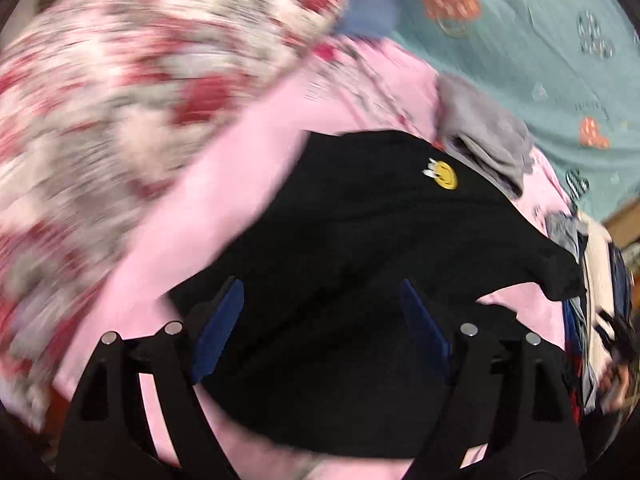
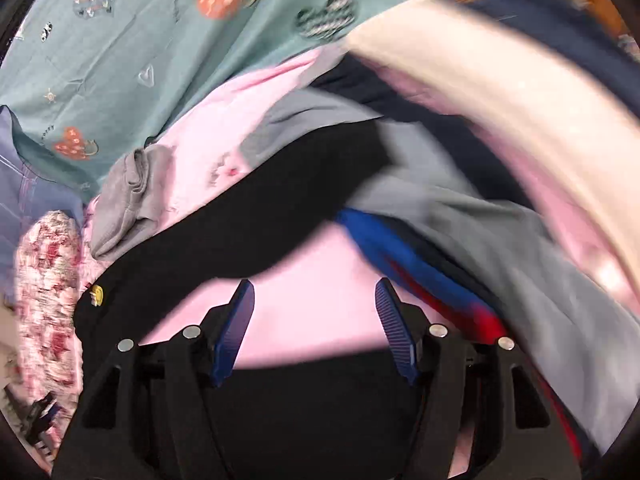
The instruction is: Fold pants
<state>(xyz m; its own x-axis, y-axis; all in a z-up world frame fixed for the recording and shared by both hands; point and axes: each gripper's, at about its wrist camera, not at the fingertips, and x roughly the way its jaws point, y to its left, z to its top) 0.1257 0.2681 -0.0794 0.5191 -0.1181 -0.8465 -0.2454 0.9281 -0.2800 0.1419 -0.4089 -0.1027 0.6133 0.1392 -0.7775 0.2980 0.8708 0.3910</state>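
Black pants [image 1: 360, 240] with a small yellow smiley patch [image 1: 446, 174] lie crumpled on a pink cloth [image 1: 224, 184]. My left gripper [image 1: 322, 292] is open, its blue fingers spread just above the black fabric. In the right wrist view the black pants [image 2: 248, 224] curve across the middle, smiley patch [image 2: 97, 294] at left. My right gripper [image 2: 316, 292] is open over the pink cloth [image 2: 312, 304], with black fabric close under its base. Neither gripper holds anything.
A red-and-white floral fabric [image 1: 120, 100] bulges at left. A grey garment [image 1: 488, 136] lies beyond the pants. A teal bedsheet with heart prints [image 1: 540, 40] is behind. A pile of grey, blue, red and cream clothes [image 2: 500, 220] lies at right.
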